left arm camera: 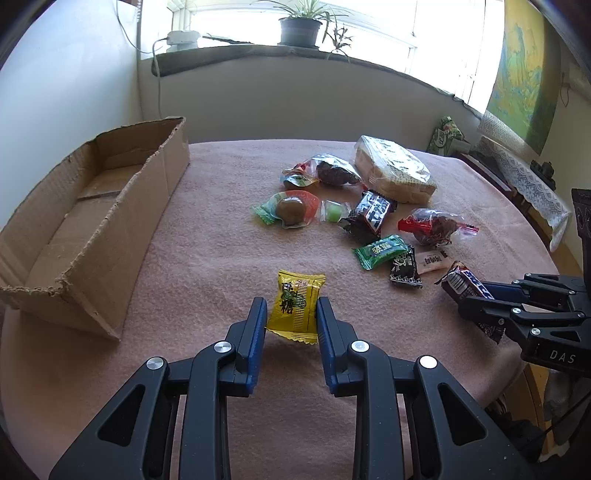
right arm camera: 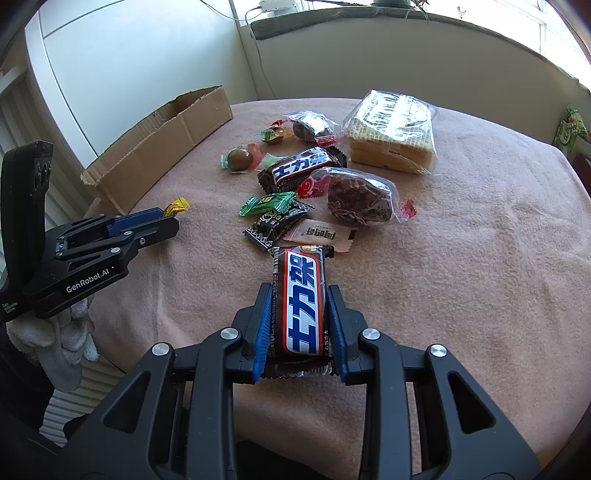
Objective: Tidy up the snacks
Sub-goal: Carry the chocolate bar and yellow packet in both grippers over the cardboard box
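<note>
My left gripper [left arm camera: 291, 308] is shut on a yellow candy packet [left arm camera: 297, 306], held just above the pink tablecloth. My right gripper [right arm camera: 300, 295] is shut on a brown Snickers bar [right arm camera: 301, 299], lengthwise between the blue pads. The right gripper also shows in the left wrist view [left arm camera: 480, 295], at the right. The left gripper shows in the right wrist view [right arm camera: 162, 219], at the left. An open cardboard box [left arm camera: 92, 229] lies at the left of the table, empty as far as shown. Several wrapped snacks lie in the middle, among them a second Snickers bar [right arm camera: 301, 164] and a wafer pack [right arm camera: 391, 133].
The round table has a pink cloth [left arm camera: 221, 258]; its edge curves off near right. A windowsill with a potted plant [left arm camera: 299, 29] runs behind. A bagged dark date [right arm camera: 356, 197], a green candy [right arm camera: 267, 203] and a black packet [right arm camera: 275, 225] lie close ahead of the right gripper.
</note>
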